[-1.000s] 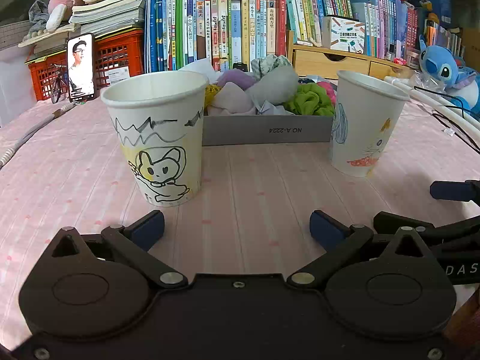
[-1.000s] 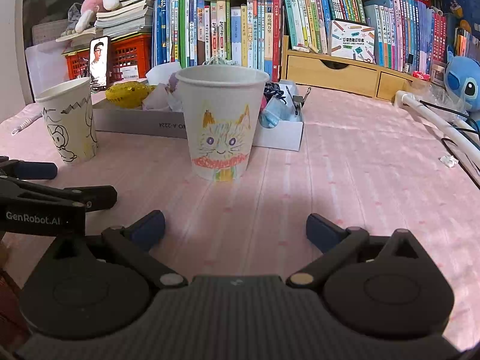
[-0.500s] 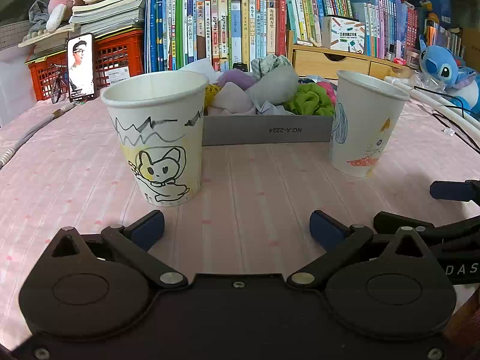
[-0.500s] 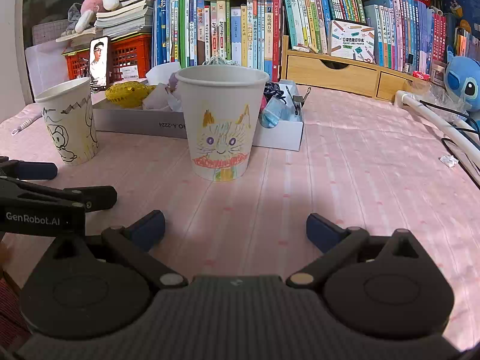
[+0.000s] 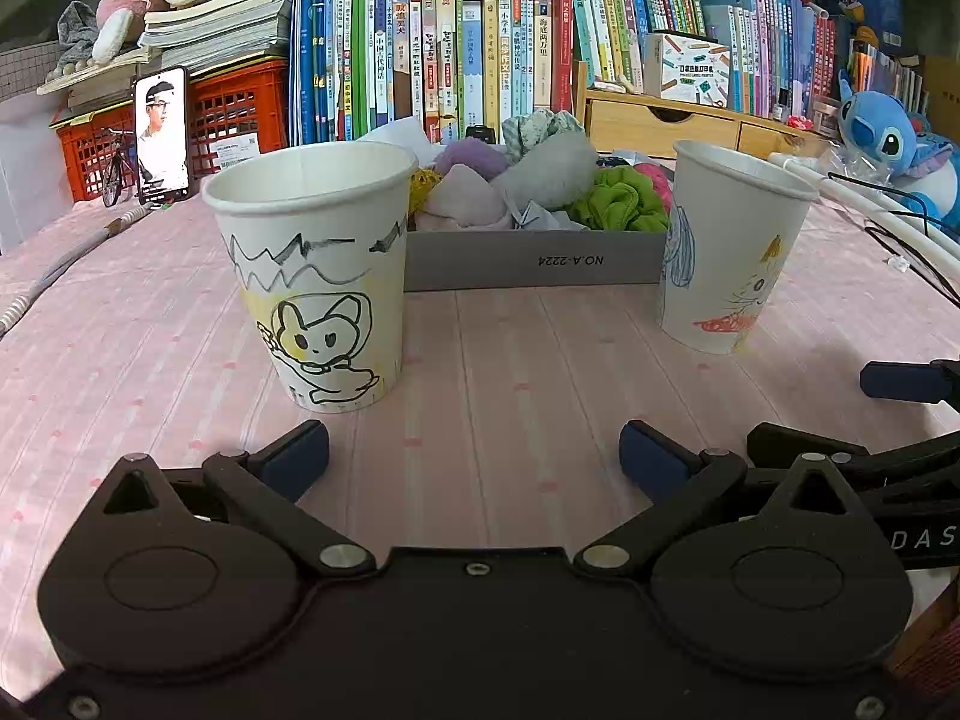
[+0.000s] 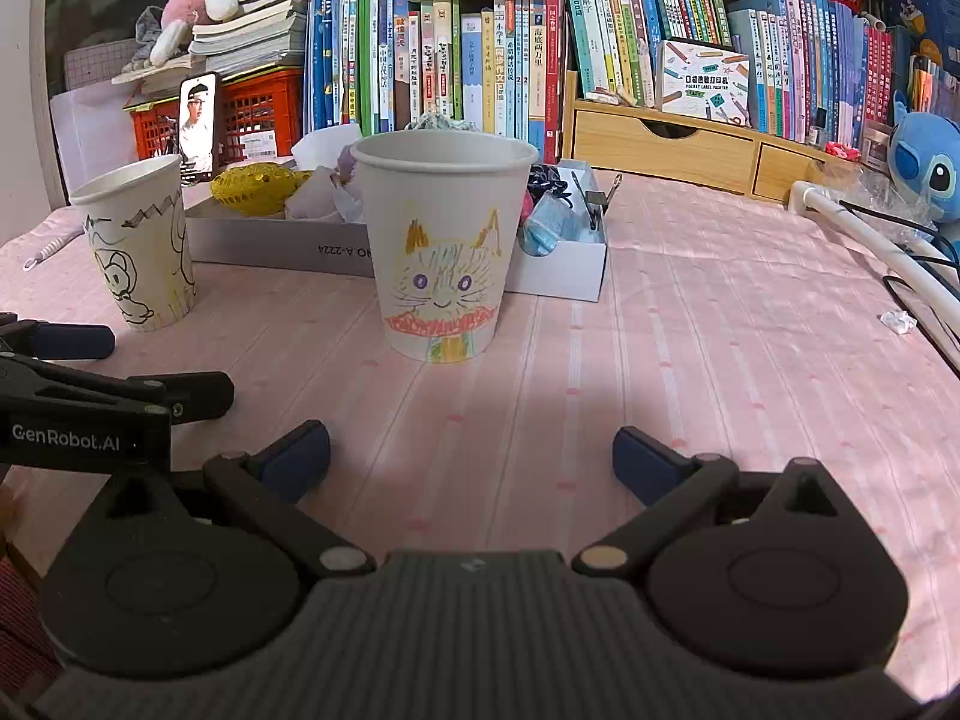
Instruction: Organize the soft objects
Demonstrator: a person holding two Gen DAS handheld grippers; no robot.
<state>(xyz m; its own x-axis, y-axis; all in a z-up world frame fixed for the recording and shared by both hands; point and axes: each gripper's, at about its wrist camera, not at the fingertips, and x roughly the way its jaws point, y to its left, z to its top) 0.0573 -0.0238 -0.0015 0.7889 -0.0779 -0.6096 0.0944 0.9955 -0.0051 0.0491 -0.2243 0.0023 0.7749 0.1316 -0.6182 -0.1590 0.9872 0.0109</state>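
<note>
A grey box (image 5: 534, 264) holds soft items: a green scrunchie (image 5: 621, 207), a grey plush piece (image 5: 549, 171), a pale pink cloth (image 5: 462, 201) and a purple one (image 5: 471, 156). A paper cup with a black fox-like drawing (image 5: 318, 294) stands front left; a cup with a crayon cat (image 6: 447, 258) stands to its right. My left gripper (image 5: 474, 459) is open and empty, low over the table before the cups. My right gripper (image 6: 471, 459) is open and empty in front of the cat cup.
The pink striped tablecloth (image 5: 528, 384) covers the table. Books (image 5: 480, 48), a red crate (image 5: 240, 114), a phone (image 5: 162, 135) and wooden drawers (image 5: 666, 126) line the back. A blue plush (image 5: 894, 144) and white cables (image 6: 870, 240) lie at the right.
</note>
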